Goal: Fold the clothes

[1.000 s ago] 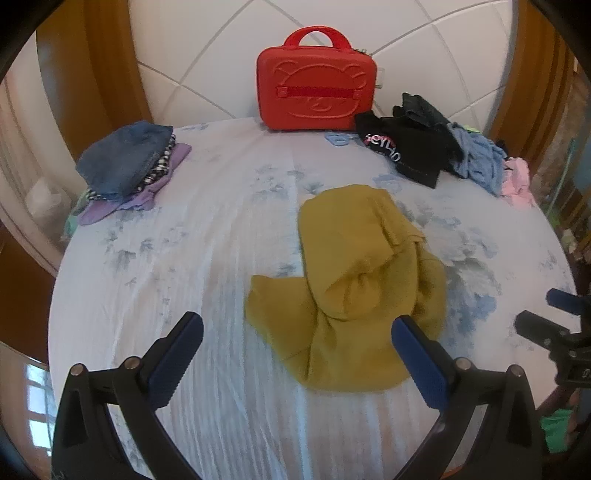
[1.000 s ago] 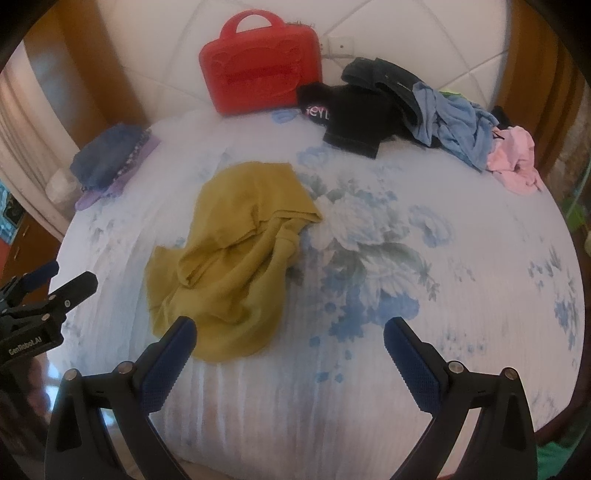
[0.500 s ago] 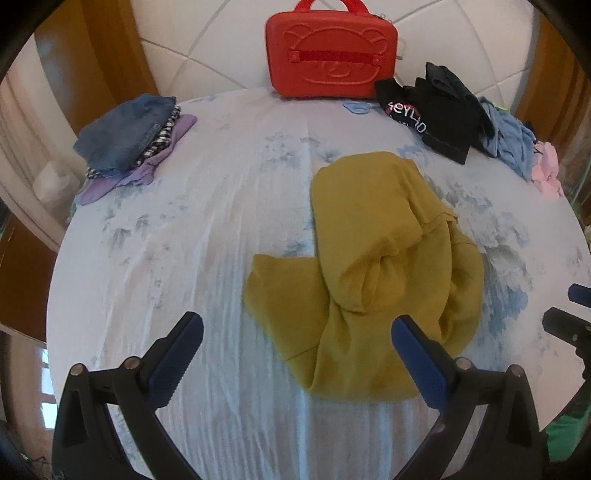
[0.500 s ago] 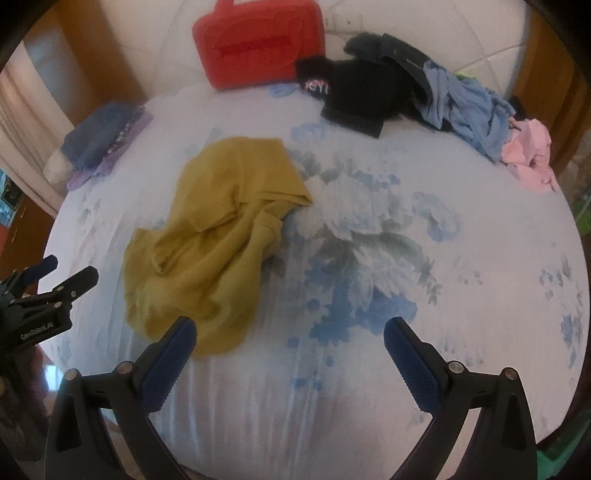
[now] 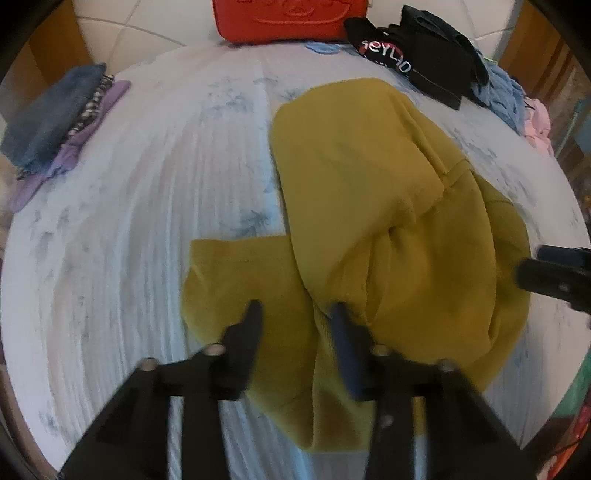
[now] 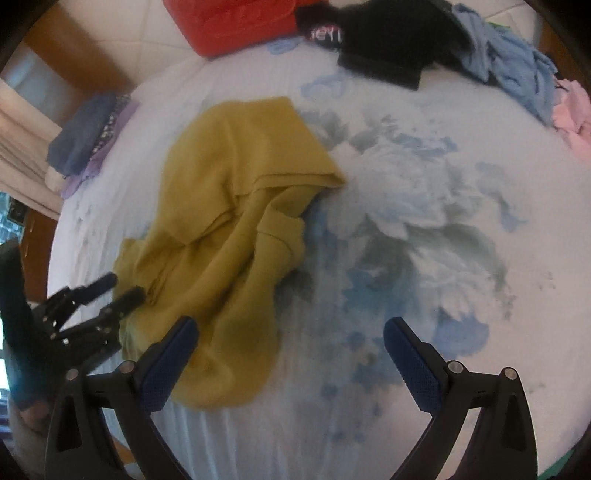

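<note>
A crumpled mustard-yellow garment [image 5: 369, 206] lies in the middle of the bed; it also shows in the right wrist view [image 6: 229, 236]. My left gripper [image 5: 295, 317] is low over the garment's near left edge, its jaws partly closed with yellow cloth between them, blurred by motion. It shows from the side in the right wrist view [image 6: 123, 290], fingertips at the cloth's left edge. My right gripper [image 6: 290, 338] is wide open and empty over the garment's near right edge and the sheet. Its tip shows in the left wrist view [image 5: 550, 273].
The bed has a white sheet with blue flowers [image 6: 406, 229]. A red case [image 5: 280, 18] stands at the headboard. Black, blue and pink clothes [image 5: 436, 62] are heaped at the back right. A folded stack of denim and purple clothes [image 5: 55, 122] lies at the back left.
Both grippers have moved forward and down toward the yellow garment. My left gripper's jaws have narrowed from wide open onto the cloth's near edge. The right gripper stays wide open.
</note>
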Demonstrator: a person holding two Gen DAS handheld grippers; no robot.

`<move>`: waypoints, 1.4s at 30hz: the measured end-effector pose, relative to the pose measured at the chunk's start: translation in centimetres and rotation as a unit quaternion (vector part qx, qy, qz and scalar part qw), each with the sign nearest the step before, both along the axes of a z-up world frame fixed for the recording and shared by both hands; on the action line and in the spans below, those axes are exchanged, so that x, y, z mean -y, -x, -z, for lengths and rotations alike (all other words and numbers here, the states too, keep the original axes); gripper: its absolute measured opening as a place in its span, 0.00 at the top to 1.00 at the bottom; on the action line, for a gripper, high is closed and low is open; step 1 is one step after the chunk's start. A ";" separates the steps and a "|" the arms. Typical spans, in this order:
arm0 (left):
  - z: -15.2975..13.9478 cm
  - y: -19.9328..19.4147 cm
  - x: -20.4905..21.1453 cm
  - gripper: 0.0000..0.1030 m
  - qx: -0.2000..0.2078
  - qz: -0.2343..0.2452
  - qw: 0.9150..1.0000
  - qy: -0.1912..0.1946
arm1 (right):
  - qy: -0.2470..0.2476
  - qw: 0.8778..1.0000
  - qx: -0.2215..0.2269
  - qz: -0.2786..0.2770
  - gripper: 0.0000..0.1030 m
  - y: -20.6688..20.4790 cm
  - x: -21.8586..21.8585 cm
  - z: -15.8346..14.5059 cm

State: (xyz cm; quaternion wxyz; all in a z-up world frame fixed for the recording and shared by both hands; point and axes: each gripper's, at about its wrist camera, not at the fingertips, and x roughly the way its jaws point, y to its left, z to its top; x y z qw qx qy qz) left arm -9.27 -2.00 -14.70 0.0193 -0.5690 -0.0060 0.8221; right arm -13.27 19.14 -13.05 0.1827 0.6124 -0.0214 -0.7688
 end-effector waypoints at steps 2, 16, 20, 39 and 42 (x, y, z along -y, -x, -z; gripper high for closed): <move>0.4 0.1 0.2 0.80 0.004 0.008 1.000 -0.006 | 0.005 1.000 0.013 -0.003 0.24 0.4 1.0 0.9; 0.0 0.4 3.5 0.83 0.010 0.026 0.998 -0.050 | -0.032 0.995 -0.001 0.096 0.56 1.0 -3.0 -0.4; 0.6 0.0 3.2 0.83 0.011 0.038 0.999 -0.034 | -0.013 0.995 -0.033 0.095 0.39 0.3 -1.9 -2.4; -0.4 -1.8 2.9 0.42 -0.004 -0.008 0.998 -0.061 | 0.055 0.994 -0.091 0.022 0.97 4.1 1.8 -4.6; -0.6 -1.5 1.7 0.42 -0.007 -0.021 0.998 -0.060 | 0.044 0.989 -0.121 0.079 0.97 4.0 -6.0 -8.5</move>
